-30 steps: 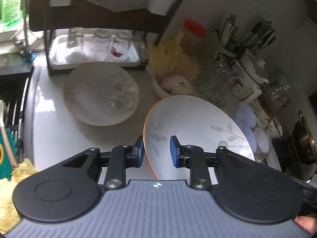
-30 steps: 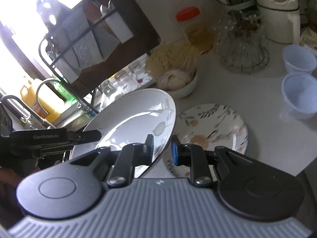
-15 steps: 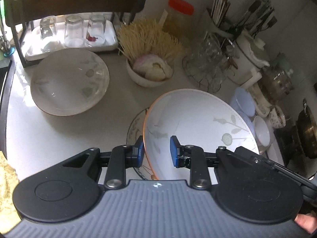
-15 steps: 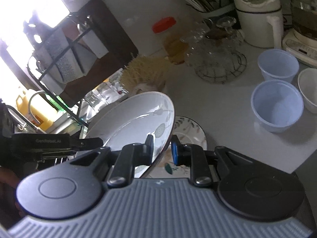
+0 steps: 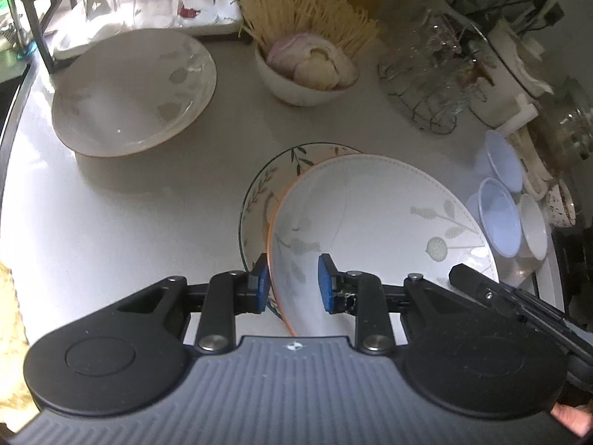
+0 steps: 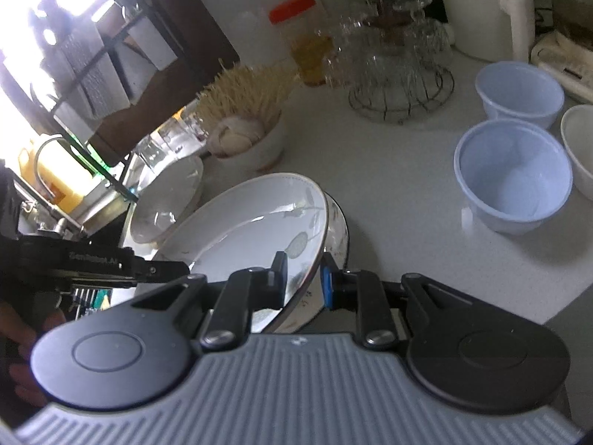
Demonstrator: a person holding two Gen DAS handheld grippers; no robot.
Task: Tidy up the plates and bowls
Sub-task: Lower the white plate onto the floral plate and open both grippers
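Both grippers hold one white deep plate with a leaf print (image 5: 378, 218), each by an opposite rim. My left gripper (image 5: 292, 282) is shut on its near rim; my right gripper (image 6: 302, 278) is shut on its other rim (image 6: 259, 222). The plate sits low over a floral plate (image 5: 267, 185) on the white counter, whose edge also shows in the right wrist view (image 6: 339, 237). I cannot tell if they touch. A second white deep plate (image 5: 133, 89) lies at the back left, also in the right wrist view (image 6: 166, 196).
A bowl of garlic and sticks (image 5: 307, 70) stands behind the plates. A wire basket of glasses (image 5: 426, 85) is at the back right. Blue plastic bowls (image 6: 513, 174) and a white bowl (image 6: 580, 144) stand to the right. A glass rack (image 5: 155, 0) is at the back left.
Both grippers have carried the white plate to the right and down, over the floral plate. The second white plate stays at the back left.
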